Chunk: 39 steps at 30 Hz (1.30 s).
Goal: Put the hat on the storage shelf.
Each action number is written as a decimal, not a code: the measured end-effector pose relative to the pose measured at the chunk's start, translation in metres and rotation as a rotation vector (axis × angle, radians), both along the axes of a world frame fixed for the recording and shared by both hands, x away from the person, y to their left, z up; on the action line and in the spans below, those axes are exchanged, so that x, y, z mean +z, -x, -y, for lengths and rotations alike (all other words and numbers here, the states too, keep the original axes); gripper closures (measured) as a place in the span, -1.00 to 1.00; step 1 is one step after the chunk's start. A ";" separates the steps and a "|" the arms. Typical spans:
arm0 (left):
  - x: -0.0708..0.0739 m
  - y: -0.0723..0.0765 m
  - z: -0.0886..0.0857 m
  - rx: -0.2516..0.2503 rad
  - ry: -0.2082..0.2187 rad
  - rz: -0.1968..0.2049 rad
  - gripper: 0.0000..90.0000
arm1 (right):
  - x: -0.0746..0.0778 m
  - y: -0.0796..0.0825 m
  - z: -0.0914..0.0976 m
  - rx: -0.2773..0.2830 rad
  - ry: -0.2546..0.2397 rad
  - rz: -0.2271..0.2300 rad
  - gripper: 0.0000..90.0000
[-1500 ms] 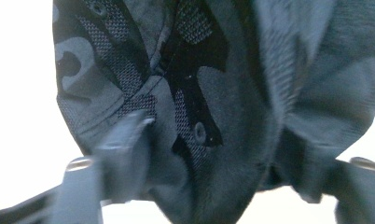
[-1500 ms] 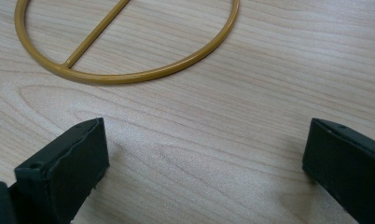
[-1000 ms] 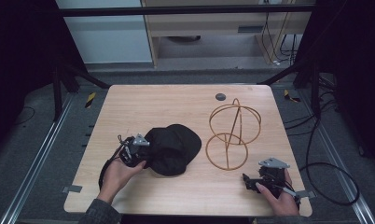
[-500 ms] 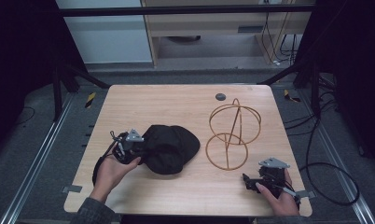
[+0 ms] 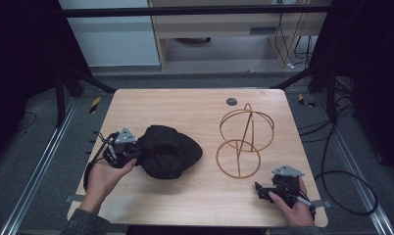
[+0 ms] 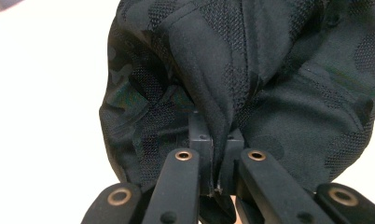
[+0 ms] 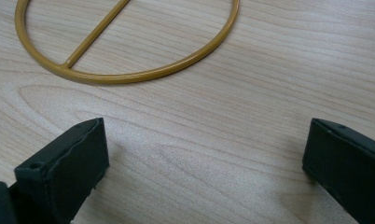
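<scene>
The black cap (image 5: pixel 168 151), soft woven fabric with mesh panels and a faint camouflage weave, sat bunched on the left half of the pale wood-grain table (image 5: pixel 185 105). The left gripper (image 6: pixel 217 161) was clamped on a fold of it. The right gripper (image 7: pixel 202 158) rested with jaws wide apart near the gold wire stand (image 5: pixel 241 142), a frame of thin hoops.

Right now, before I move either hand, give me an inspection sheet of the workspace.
Surface: wooden table, bare light wood, no spills seen.
Job's things: black cap left of centre, a fold of its fabric pinched; gold wire stand upright right of centre, untouched.
Clutter: small dark disc near the far edge.
Grippers: left gripper shut on the black cap; right gripper open, resting low over bare wood near the stand's base ring.
Cables: black cable loops over the floor to the right of the table.
Surroundings: dark frame rails, grey floor, pale cabinet behind.
</scene>
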<state>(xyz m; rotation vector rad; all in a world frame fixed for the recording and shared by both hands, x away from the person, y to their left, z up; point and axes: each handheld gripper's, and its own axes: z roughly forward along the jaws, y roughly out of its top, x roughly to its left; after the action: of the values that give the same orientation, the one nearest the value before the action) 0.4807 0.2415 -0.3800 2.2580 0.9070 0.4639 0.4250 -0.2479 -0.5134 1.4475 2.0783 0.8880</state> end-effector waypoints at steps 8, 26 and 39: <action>0.040 0.010 -0.002 0.004 0.019 0.080 0.95 | 0.000 0.000 0.000 0.000 0.000 0.000 -0.99; 0.129 0.047 -0.007 -0.027 0.119 0.264 0.95 | 0.000 0.000 0.000 0.001 0.001 0.000 -0.99; 0.159 0.065 0.008 -0.055 0.145 0.342 0.95 | 0.000 0.000 0.000 -0.001 0.001 -0.002 -0.99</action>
<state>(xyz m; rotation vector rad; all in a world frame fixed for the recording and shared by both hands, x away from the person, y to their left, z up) 0.4160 0.2338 -0.2212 1.9871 0.6783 0.7092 0.4248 -0.2479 -0.5133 1.4493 2.0793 0.8860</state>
